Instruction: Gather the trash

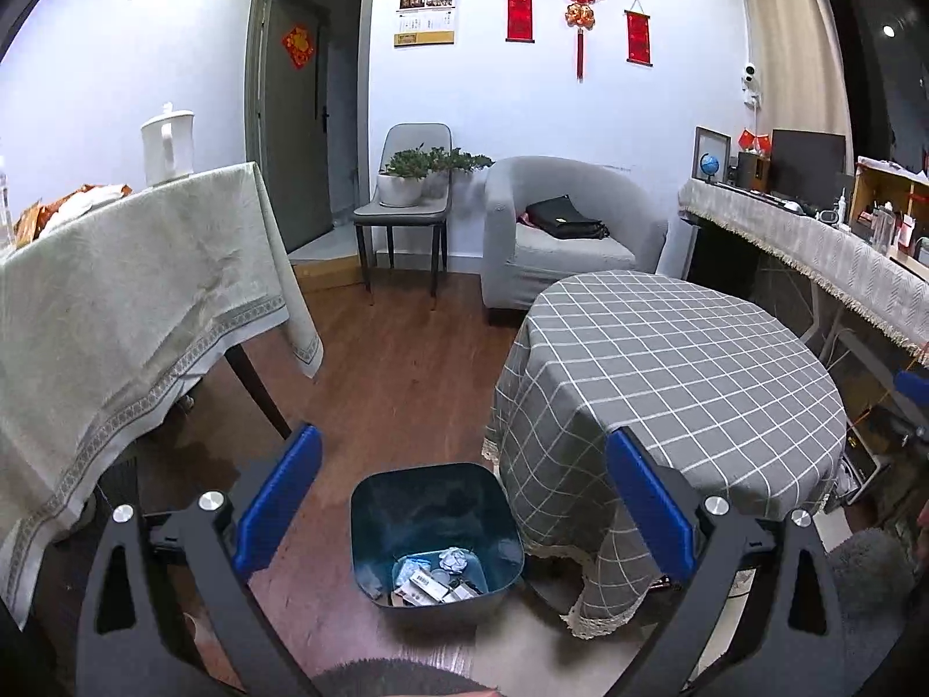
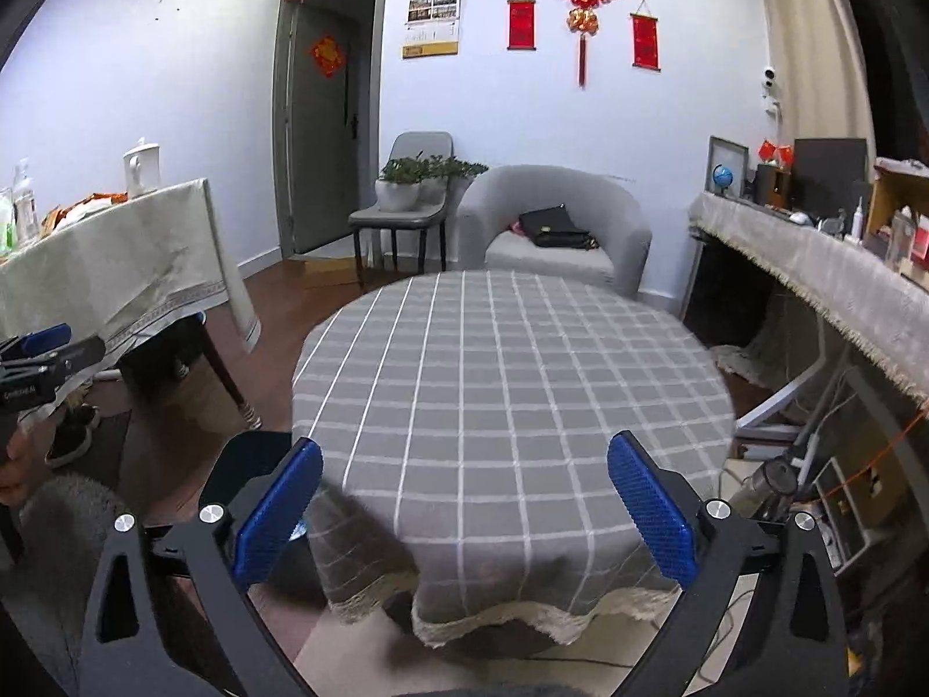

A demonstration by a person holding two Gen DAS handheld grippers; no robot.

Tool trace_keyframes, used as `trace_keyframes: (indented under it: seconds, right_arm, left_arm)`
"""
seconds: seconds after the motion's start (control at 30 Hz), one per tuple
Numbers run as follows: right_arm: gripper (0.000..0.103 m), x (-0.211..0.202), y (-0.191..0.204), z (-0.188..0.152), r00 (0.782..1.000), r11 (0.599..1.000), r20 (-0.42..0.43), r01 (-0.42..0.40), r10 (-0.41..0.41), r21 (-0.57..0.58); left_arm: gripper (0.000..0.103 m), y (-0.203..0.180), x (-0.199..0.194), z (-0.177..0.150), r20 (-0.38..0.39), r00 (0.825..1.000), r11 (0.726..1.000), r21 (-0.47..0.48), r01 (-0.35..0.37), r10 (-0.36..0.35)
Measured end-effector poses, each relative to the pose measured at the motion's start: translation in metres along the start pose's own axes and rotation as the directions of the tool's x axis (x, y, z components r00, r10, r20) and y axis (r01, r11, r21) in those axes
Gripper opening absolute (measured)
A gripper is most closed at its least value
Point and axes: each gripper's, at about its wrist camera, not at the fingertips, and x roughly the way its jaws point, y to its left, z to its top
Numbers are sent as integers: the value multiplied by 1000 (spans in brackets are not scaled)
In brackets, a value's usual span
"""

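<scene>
A dark blue trash bin [image 1: 371, 523] stands on the wood floor beside the round table with a grey checked cloth [image 1: 668, 372]. Crumpled paper and wrappers [image 1: 438, 575] lie in the bin's bottom. My left gripper [image 1: 464, 499] is open and empty, held above the bin. My right gripper [image 2: 464, 505] is open and empty above the near edge of the round table [image 2: 505, 383], whose top shows no trash. The bin's rim [image 2: 244, 464] shows behind the right gripper's left finger. The left gripper also shows at the left edge of the right wrist view [image 2: 40, 366].
A table with a cream cloth [image 1: 133, 290] stands at the left with a white kettle [image 1: 168, 145] and packets. A grey armchair [image 1: 569, 232] with a black bag, a chair with a plant [image 1: 406, 197] and a cluttered side bench [image 1: 813, 238] lie beyond.
</scene>
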Motion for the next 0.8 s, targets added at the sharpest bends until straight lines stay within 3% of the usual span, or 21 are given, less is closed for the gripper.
trace_keyframes:
  seconds: [0.2,0.47,0.8]
  right_arm:
    - [99,-1,4,-4,1000,1000,16,5,-5,-4]
    - [100,-7,-3,-5,999,1000,32,3,-4,28]
    - [100,-7,6,-6,999,1000,32,19,-18,-12]
  left_arm:
    - [100,1,4,-24,-21,1000,1000,18,-22,22]
    - [100,3,10,-30,-38,999,999,17,-31,31]
    - [100,12,11,-31,-41,999,999,-18,-34,33]
